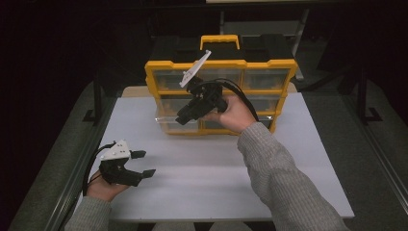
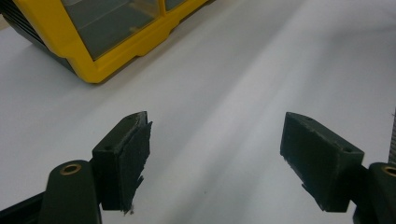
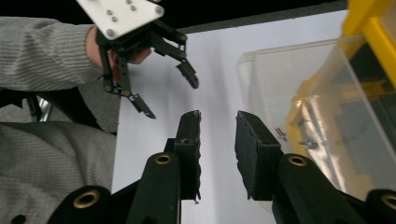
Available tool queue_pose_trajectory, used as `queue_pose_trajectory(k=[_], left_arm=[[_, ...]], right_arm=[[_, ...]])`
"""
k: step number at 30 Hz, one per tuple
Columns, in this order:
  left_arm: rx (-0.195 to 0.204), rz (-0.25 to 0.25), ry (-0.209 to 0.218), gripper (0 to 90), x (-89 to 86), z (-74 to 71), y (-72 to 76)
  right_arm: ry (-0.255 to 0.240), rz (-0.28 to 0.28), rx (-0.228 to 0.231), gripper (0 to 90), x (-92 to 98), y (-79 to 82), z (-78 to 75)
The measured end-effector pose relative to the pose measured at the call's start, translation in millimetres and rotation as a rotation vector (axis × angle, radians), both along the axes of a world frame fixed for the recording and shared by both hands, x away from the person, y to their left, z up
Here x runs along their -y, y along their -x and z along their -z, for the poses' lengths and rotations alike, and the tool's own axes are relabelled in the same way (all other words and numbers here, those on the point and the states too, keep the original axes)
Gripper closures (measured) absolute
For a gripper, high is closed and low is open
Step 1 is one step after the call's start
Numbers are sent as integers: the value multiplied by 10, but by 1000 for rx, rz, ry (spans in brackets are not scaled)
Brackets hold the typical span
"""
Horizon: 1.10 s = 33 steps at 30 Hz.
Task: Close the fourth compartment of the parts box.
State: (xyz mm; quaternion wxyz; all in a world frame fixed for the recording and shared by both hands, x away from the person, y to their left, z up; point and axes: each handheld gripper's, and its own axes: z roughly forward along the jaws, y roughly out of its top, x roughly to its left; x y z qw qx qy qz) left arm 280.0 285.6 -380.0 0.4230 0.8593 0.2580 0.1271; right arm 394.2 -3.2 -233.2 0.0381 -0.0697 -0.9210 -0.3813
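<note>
A yellow organizer box (image 1: 269, 67) with clear drawers stands upright at the back of the white table (image 1: 216, 183). One clear drawer (image 1: 166, 124) at its lower left is pulled out; small screws (image 3: 309, 144) lie inside that clear drawer (image 3: 299, 88). My right gripper (image 1: 179, 119) hangs just in front of this drawer, tilted down to the left. In the right gripper view the right gripper (image 3: 218, 116) has a narrow gap between its jaws, with nothing in it. My left gripper (image 1: 147, 162) rests low over the table's front left, wide open and empty (image 2: 215, 121).
The organizer's yellow corner (image 2: 88, 70) lies ahead and left of the left gripper. A black case with a yellow handle (image 1: 220, 41) sits behind the organizer. The other hand's gripper (image 3: 172, 99) shows open beyond my right jaws. A metal rail (image 1: 72, 178) lines the table's left edge.
</note>
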Motion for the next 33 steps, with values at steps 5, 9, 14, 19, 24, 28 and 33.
queue_pose_trajectory(k=[5, 9, 14, 19, 24, 28, 33], left_arm=[[-4, -2, 2, 239, -3, 5, 7], [-3, -5, 6, 239, -14, -1, 7], [1, 0, 2, 238, -8, -1, 10], [-10, -7, 3, 239, 0, 1, 21], [-7, -4, -7, 239, 11, -6, 20], [1, 1, -14, 238, 18, -12, 20], [-1, 5, -18, 238, 29, -11, 25]], right_arm=[[2, -20, -12, 702, -40, 60, 55], [10, -35, -14, 719, -67, 92, 120], [17, -39, -26, 741, -107, 111, 232], [28, -50, -37, 762, -135, 120, 317], [29, -49, -39, 775, -149, 103, 380], [37, -48, -46, 788, -168, 110, 435], [59, -45, -51, 800, -200, 130, 478]])
